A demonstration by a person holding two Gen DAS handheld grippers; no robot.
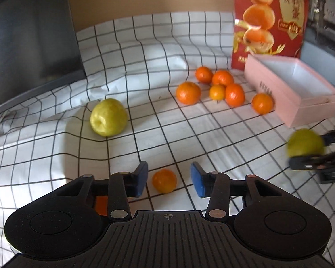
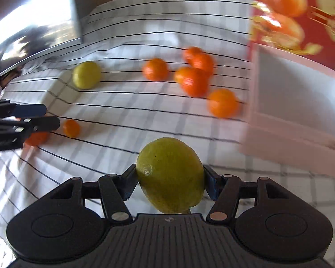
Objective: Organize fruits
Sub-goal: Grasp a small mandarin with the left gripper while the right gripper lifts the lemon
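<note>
The right gripper (image 2: 170, 182) was clamped on a green fruit (image 2: 170, 175), both pads pressed against its sides, carrying it above the checked cloth (image 2: 122, 111). In the right wrist view the open pink box (image 2: 301, 102) lay at about two o'clock from that fruit, near but not yet under it. As far as its interior showed, the box was empty, though blur hid the near corner, so I would not swear to it.

The left gripper (image 1: 169, 182) stood apart, holding nothing. A small orange (image 1: 164, 180) sat on the cloth between its blue pads (image 1: 197, 183), with a gap visible on each side. In the left wrist view a second green fruit (image 1: 108, 117) rested at ten o'clock from that orange, well apart. A cluster of six oranges (image 1: 221, 87) lay at one o'clock, the nearest one just beside the box wall. A red carton (image 1: 270, 20) printed with oranges stood behind the box.

Judging by this, the sorting was barely begun: one fruit in transit, nothing visibly boxed, and seven oranges plus one green fruit left on the cloth.
</note>
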